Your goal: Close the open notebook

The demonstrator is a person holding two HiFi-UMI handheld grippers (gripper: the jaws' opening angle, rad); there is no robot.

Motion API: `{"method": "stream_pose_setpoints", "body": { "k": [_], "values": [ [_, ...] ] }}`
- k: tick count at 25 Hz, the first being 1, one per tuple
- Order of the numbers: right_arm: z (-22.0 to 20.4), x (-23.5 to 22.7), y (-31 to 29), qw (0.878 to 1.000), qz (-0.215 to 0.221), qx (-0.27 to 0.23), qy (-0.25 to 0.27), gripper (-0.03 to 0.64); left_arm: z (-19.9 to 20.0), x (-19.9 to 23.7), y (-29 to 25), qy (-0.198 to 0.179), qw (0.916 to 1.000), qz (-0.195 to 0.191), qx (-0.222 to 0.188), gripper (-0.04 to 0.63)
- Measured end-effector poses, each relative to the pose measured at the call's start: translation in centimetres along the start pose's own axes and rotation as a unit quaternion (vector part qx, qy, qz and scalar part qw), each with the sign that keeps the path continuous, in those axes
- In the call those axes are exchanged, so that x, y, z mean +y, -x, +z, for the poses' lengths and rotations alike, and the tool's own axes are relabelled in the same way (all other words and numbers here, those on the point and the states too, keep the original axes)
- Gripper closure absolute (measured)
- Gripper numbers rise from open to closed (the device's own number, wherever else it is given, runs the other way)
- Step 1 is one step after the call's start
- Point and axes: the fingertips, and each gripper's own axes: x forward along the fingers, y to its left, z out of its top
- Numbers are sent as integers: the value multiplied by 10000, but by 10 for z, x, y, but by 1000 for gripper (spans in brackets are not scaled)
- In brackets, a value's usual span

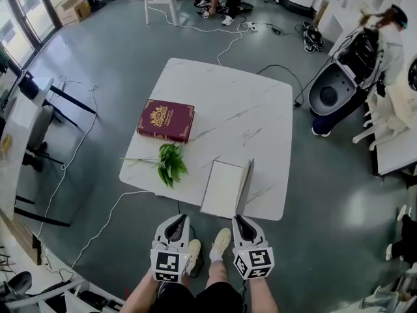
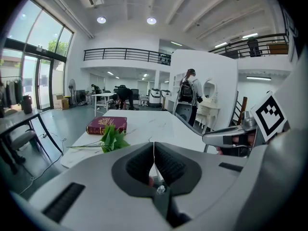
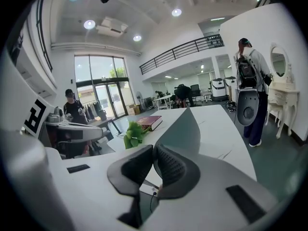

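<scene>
The notebook (image 1: 221, 186) lies open at the near edge of the white marble table (image 1: 247, 109); its left page lies flat and its right cover (image 1: 245, 177) stands up steeply. In the right gripper view that grey cover (image 3: 186, 124) rises just beyond the jaws. My left gripper (image 1: 176, 218) and right gripper (image 1: 240, 219) hover side by side just short of the table edge, below the notebook in the head view. Both point toward it without touching it. The left gripper (image 2: 154, 144) is shut with nothing in it, and so is the right gripper (image 3: 153, 148).
A maroon book (image 1: 165, 120) lies at the table's left, with a green leafy sprig (image 1: 171, 163) between it and the notebook. Cables (image 1: 85, 135) trail over the grey floor. A person (image 1: 381, 51) stands by a white pod chair (image 1: 332, 90) at right. Desks line the left.
</scene>
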Motion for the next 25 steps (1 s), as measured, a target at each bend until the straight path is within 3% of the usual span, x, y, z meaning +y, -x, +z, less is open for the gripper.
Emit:
{"method": "stream_pose_setpoints", "body": {
  "k": [25],
  "values": [
    [-36,49,-74,9943,598,667,586,568,-42,50,-2,527,9973,490,173,571]
  ]
}}
